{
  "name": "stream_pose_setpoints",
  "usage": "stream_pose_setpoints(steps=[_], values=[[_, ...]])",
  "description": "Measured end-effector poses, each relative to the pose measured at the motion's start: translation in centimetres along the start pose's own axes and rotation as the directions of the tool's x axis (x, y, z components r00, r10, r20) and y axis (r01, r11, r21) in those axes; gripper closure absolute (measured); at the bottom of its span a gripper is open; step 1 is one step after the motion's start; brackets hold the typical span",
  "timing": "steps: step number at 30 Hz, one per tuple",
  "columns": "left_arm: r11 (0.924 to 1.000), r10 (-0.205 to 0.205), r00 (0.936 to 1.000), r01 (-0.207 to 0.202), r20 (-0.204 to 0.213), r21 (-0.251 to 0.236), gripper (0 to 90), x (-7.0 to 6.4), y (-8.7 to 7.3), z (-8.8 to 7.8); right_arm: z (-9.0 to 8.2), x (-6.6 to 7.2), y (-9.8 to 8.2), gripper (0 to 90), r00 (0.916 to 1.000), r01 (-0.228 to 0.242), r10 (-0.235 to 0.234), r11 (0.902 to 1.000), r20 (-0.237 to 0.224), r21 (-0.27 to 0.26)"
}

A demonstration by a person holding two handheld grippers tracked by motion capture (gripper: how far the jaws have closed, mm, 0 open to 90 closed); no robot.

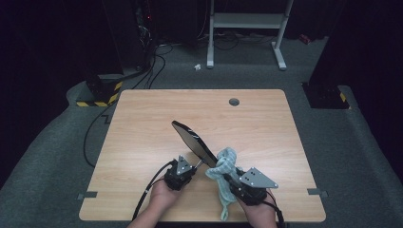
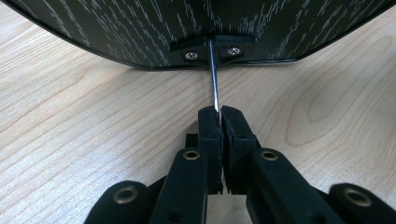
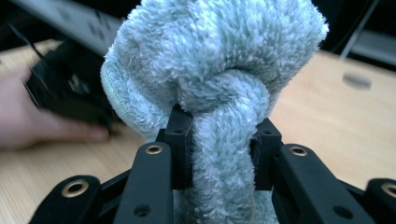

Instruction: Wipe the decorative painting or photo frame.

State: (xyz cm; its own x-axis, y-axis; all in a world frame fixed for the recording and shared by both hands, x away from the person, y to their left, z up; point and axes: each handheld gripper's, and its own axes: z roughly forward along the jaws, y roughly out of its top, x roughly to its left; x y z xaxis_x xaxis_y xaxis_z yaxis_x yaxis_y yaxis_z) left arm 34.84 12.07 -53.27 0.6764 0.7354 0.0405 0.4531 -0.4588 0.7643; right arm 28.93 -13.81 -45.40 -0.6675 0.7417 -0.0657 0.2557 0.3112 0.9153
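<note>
A: High view first. What is on the table?

B: A dark oval panel stands tilted on its edge near the middle, its low end toward the person. The left gripper is just beside that low end. The right gripper sits to its right, with a pale blue-green cloth bunched at its tip, against the panel's near edge. One tail of the cloth hangs down to the table's front edge.

A: Left gripper view. Jaw condition?

B: Closed narrow on a thin metal rod. The rod runs from the jaws up to a black bracket with two screws on the panel's rim. The panel's speckled dark surface spans the top; light wood lies below it.

A: Right gripper view?

B: Jaws clamped on the cloth. A thick fold passes between the pads and swells into a ball above them. At left a hand on the left gripper is blurred; its detail probably cannot be read. A grey grommet sits in the tabletop at right.
</note>
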Motion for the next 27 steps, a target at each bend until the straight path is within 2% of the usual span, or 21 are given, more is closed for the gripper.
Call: stream_pose_setpoints(steps=[2,5,12,16,23,24,27], values=[[1.0,-0.002,1.0,0.002,-0.003,-0.003,87.2,0.0,0.0,0.0,-0.2,0.2,1.0,66.8,0.9998,0.019,-0.019,0.9994,0.002,-0.03],[0.9999,0.009,0.9999,-0.009,-0.011,-0.006,87.5,0.0,0.0,0.0,-0.5,0.3,2.0,66.7,0.9997,0.023,-0.023,0.9974,0.003,-0.068],[0.9999,0.015,0.9998,-0.015,-0.014,-0.005,88.1,-0.2,0.0,0.0,-0.9,0.1,1.8,66.9,0.9996,0.024,-0.023,0.9973,0.013,-0.069],[0.9998,0.018,0.9997,-0.018,-0.014,-0.002,88.1,-0.1,0.0,0.0,-0.8,0.0,0.5,66.8,0.9997,0.021,-0.021,0.9987,0.011,-0.046],[0.9999,0.014,0.9997,-0.015,-0.018,-0.006,87.8,0.0,0.0,0.0,0.1,-0.1,-1.7,66.9,0.9999,0.012,-0.012,0.9996,0.002,0.027],[0.9999,0.012,0.9998,-0.012,-0.017,-0.004,87.5,0.0,0.0,0.0,0.9,-0.3,-2.4,66.9,1.0,0.003,-0.003,0.998,-0.001,0.063],[0.9999,0.012,0.9998,-0.012,-0.019,-0.004,87.3,0.0,0.0,0.0,1.6,-0.6,-2.9,66.9,0.9999,-0.009,0.01,0.9959,-0.008,0.09]])
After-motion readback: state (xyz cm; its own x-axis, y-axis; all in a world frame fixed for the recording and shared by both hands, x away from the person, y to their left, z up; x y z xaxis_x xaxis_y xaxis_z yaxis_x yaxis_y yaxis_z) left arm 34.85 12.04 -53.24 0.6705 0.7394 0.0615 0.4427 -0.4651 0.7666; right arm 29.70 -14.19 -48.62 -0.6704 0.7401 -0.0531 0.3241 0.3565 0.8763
